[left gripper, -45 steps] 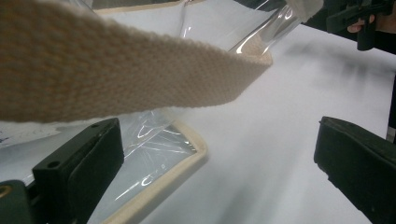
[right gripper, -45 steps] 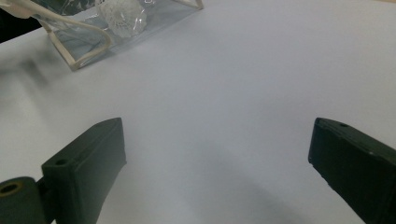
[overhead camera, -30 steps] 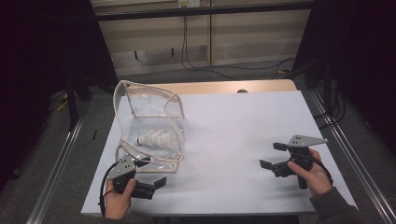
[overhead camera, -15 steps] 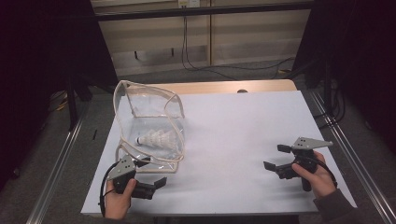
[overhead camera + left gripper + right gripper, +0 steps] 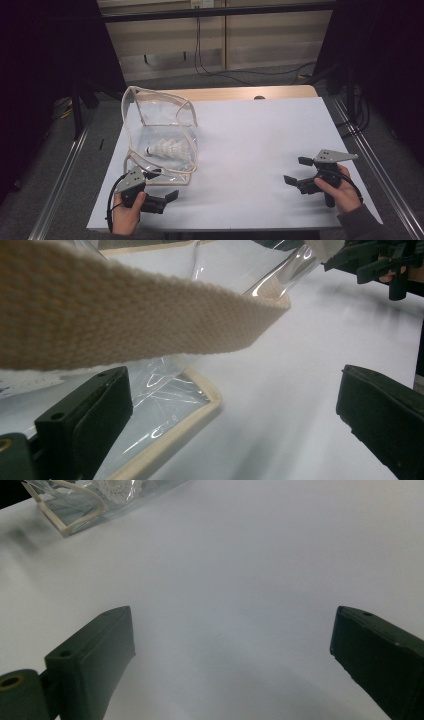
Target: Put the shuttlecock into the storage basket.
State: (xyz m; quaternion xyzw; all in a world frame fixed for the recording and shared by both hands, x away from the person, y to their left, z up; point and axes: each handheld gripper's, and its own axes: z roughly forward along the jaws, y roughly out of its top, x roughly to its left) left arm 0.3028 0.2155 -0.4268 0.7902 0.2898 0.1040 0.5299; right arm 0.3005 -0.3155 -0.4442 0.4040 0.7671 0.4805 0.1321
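Both hand-held grippers are held spread: the left hand-held gripper (image 5: 162, 185) beside the clear bag (image 5: 162, 132) of shuttlecocks (image 5: 167, 148), the right hand-held gripper (image 5: 297, 171) well apart on the counter (image 5: 260, 135).

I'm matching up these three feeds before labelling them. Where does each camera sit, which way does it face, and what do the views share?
High view: above the person's side, looking forward and down on the white table; both hands, left gripper and right gripper show.
Left gripper view: rides the left gripper, facing the clear bag and its woven strap; own open jaws show.
Right gripper view: rides the right gripper, facing bare table; own open jaws show.
Shared: all three show the clear bag.
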